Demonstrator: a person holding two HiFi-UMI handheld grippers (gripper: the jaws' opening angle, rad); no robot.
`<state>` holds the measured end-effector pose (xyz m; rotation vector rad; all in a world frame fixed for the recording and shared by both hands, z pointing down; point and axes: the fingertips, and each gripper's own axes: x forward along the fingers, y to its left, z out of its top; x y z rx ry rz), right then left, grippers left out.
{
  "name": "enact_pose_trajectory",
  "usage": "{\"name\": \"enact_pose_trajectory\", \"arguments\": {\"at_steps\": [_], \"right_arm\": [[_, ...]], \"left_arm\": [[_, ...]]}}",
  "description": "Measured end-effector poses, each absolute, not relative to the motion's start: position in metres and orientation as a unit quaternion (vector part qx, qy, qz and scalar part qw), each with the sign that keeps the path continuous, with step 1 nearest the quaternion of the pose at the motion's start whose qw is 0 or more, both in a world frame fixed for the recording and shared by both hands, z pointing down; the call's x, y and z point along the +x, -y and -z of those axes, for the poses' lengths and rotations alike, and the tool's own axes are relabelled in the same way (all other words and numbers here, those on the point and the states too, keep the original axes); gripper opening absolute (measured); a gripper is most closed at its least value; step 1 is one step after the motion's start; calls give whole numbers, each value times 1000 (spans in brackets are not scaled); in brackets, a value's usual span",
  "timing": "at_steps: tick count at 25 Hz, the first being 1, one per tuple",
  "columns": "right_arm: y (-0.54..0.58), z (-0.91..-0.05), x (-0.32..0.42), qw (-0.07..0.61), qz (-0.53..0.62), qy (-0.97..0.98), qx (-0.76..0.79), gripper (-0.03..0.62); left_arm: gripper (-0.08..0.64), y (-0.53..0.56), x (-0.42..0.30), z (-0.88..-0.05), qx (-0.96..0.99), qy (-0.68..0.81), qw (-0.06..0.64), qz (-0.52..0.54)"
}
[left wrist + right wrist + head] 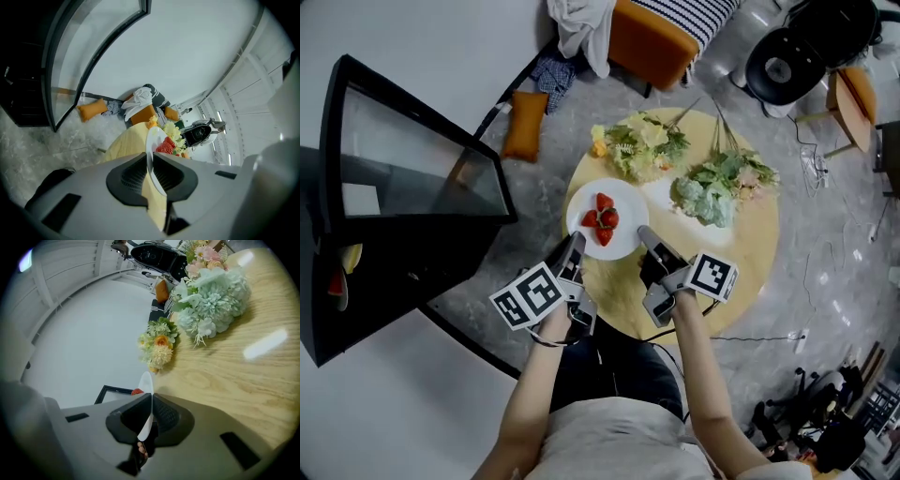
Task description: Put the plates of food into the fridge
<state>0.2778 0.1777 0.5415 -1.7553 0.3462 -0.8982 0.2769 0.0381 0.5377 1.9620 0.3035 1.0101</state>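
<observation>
A white plate (623, 211) with strawberries (602, 220) sits at the near left part of the round wooden table (741, 262). My left gripper (574, 251) is shut on the plate's left rim, and my right gripper (644, 235) is shut on its right rim. In the left gripper view the plate (153, 140) runs edge-on between the jaws with strawberries (165, 147) beyond. In the right gripper view the plate's rim (146, 383) is pinched between the pads. The black fridge (356, 300) stands at left with its glass door (412, 159) swung open.
Two bunches of artificial flowers (645, 142) (720, 186) lie on the table behind the plate. An orange chair (647, 42) with cloth stands beyond, an orange cushion (525, 124) lies on the floor, and a black stool (783, 66) is at top right. Food shows on a fridge shelf (342, 272).
</observation>
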Motion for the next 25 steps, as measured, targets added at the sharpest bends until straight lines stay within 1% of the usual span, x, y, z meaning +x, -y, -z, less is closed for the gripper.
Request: {"name": "enact_pose_trajectory", "arguments": {"at_steps": [5, 10, 15, 19, 25], "right_arm": [[-153, -536, 263, 520, 388, -182, -738, 25], [-104, -528, 251, 512, 404, -244, -718, 25], [-39, -525, 234, 479, 434, -317, -694, 24], [22, -527, 219, 434, 469, -363, -678, 25], [115, -521, 181, 400, 505, -420, -639, 25]], "left_arm": [[44, -12, 252, -528, 800, -94, 461, -371], [43, 29, 219, -525, 810, -39, 488, -323], [43, 86, 178, -521, 815, 30, 511, -270], [41, 141, 144, -519, 812, 90, 530, -227], [41, 217, 87, -517, 797, 163, 554, -178]]}}
